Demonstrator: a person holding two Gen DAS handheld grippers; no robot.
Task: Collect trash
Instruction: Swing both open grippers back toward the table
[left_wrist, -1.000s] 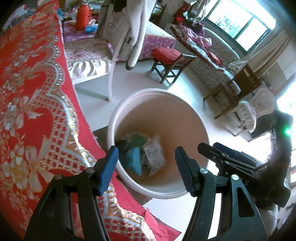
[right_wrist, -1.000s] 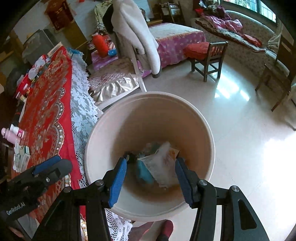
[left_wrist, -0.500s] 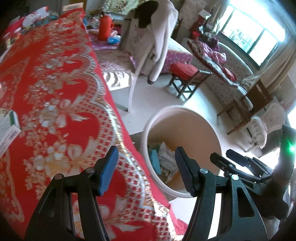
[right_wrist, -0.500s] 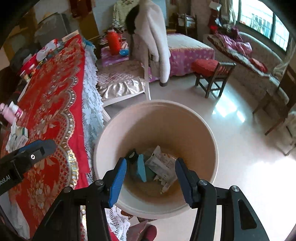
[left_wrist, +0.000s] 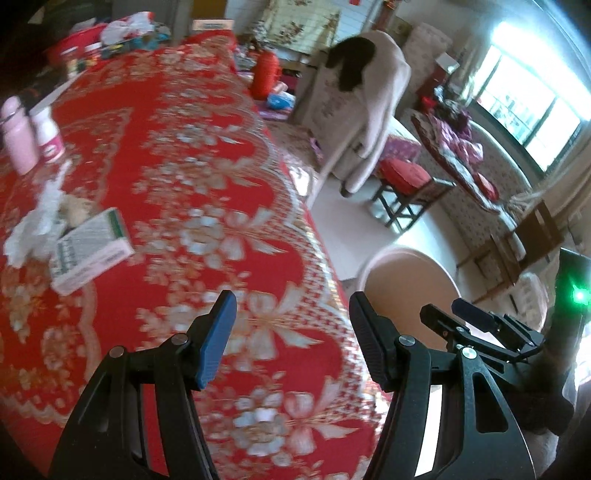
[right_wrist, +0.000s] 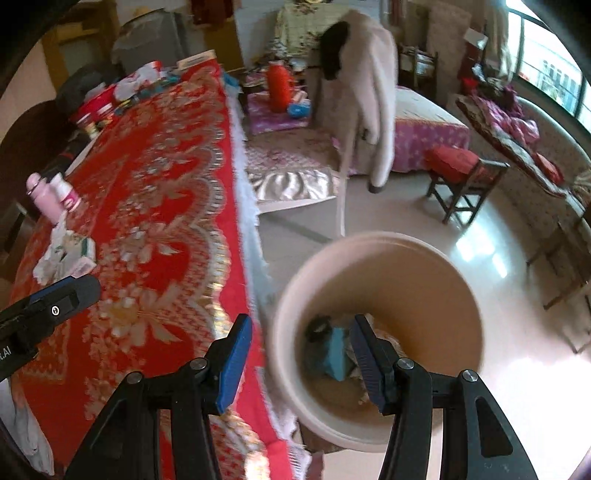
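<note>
Beside the red tablecloth (left_wrist: 207, 155) stands your beige bin (right_wrist: 373, 291) on the floor, trash (right_wrist: 334, 354) lying in its bottom. On the cloth rests a crumpled tissue (left_wrist: 35, 221) touching a small box (left_wrist: 90, 251). Your left gripper (left_wrist: 291, 339) and right gripper (right_wrist: 301, 362) both gape partway, holding nothing.

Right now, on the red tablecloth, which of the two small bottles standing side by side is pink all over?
The pink bottle, the outer one, nearest the table's far edge. Its neighbour, the white bottle, has only a pink label.
</note>
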